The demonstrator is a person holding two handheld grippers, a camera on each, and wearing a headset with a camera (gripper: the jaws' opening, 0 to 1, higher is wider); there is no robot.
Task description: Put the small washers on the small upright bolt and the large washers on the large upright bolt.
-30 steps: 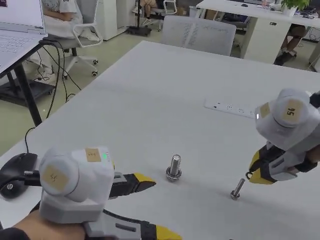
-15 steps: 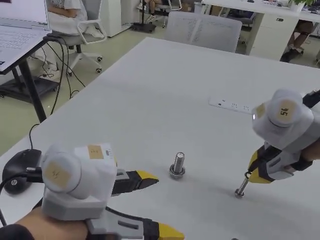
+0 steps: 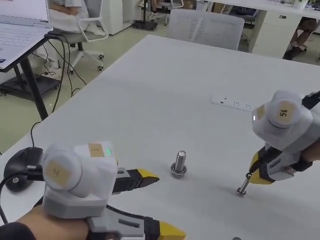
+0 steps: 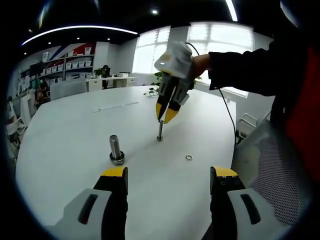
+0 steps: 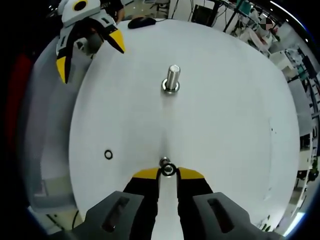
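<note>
Yellow-tipped jaws of the right gripper (image 5: 168, 173) are pinched shut on a small washer (image 5: 168, 169). From where I stand that ring sits right at the top end of the small bolt (image 3: 243, 186). The bolt rises from the white table (image 3: 150, 100) with its long axis pointing almost straight up into the tongs. So the coming move looks like a short drop along the shaft, with the hole centred over the tip or the washer will catch. The left gripper (image 4: 169, 172) hangs spread wide and empty, nearer the large bolt (image 4: 116, 149), which seems to carry washers (image 4: 117, 160) at its base. One loose washer (image 4: 189, 157) lies flat on the table between the two grippers, closer to the left one, I'd judge. Its size I can't make out.
</note>
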